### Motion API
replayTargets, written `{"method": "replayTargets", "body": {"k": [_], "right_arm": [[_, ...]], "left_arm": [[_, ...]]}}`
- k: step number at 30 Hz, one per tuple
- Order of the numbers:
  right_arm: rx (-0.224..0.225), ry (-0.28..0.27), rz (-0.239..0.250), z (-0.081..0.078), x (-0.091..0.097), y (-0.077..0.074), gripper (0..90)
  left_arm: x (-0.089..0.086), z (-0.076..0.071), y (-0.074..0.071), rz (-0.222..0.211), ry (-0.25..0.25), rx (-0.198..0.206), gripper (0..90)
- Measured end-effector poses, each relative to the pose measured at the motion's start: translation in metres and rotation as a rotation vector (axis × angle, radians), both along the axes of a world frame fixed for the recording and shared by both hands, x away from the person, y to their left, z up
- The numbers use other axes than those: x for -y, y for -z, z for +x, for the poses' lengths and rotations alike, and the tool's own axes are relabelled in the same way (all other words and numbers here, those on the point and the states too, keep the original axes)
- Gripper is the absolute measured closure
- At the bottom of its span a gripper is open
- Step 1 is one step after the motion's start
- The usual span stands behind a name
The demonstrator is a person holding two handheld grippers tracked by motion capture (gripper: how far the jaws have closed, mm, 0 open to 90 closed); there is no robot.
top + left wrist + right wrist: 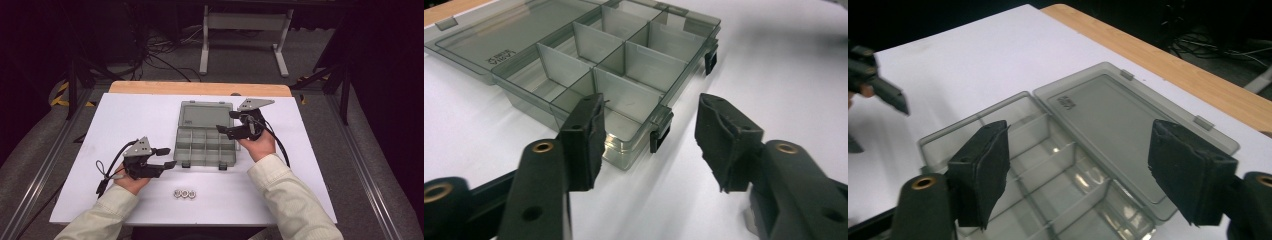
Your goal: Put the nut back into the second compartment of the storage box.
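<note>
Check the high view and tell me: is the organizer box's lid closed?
No. The box lies open, its lid folded back flat on the table behind the compartments.

We see a table (70, 202) covered by a white sheet, its bare wooden edge (200, 88) running as a strip along the top of the sheet in the high view. At the centre of the frame lies a clear grey compartment box (205, 146), open, its lid (206, 114) folded flat on the sheet towards the top. Below the box, at lower centre, 3 small metal nuts (184, 194) lie in a row, touching one another, apart from the box.
</note>
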State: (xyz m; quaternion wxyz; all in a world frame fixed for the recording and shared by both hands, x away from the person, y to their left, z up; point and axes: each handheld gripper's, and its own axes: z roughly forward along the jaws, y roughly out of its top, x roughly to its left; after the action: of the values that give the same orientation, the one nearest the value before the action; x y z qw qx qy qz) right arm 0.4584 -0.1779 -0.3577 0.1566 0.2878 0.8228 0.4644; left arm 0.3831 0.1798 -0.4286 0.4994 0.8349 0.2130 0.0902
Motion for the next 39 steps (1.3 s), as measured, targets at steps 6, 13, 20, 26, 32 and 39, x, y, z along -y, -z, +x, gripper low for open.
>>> {"method": "replayTargets", "body": {"k": [6, 13, 20, 26, 32, 39], "right_arm": [[0.017, -0.057, -0.020, -0.016, -0.007, -0.009, 21.0], [0.008, -0.117, -0.063, -0.028, -0.015, -0.013, 18.8], [0.024, -0.174, -0.126, -0.043, -0.026, -0.016, 17.5], [0.022, -0.209, -0.191, -0.052, -0.038, -0.016, 19.0], [0.014, -0.231, -0.266, -0.062, -0.050, -0.017, 21.2], [-0.019, -0.254, -0.323, -0.068, -0.059, -0.016, 24.8]], "left_arm": [[-0.017, -0.009, -0.002, -0.067, -0.034, 0.016, 37.3], [-0.032, -0.012, -0.001, -0.118, -0.059, 0.013, 30.3], [-0.047, -0.019, 0.001, -0.179, -0.111, 0.020, 27.7], [-0.050, -0.024, 0.004, -0.210, -0.143, 0.084, 23.8], [-0.051, -0.023, 0.007, -0.223, -0.132, 0.081, 19.4], [-0.050, -0.023, 0.009, -0.240, -0.131, 0.081, 17.6]]}}
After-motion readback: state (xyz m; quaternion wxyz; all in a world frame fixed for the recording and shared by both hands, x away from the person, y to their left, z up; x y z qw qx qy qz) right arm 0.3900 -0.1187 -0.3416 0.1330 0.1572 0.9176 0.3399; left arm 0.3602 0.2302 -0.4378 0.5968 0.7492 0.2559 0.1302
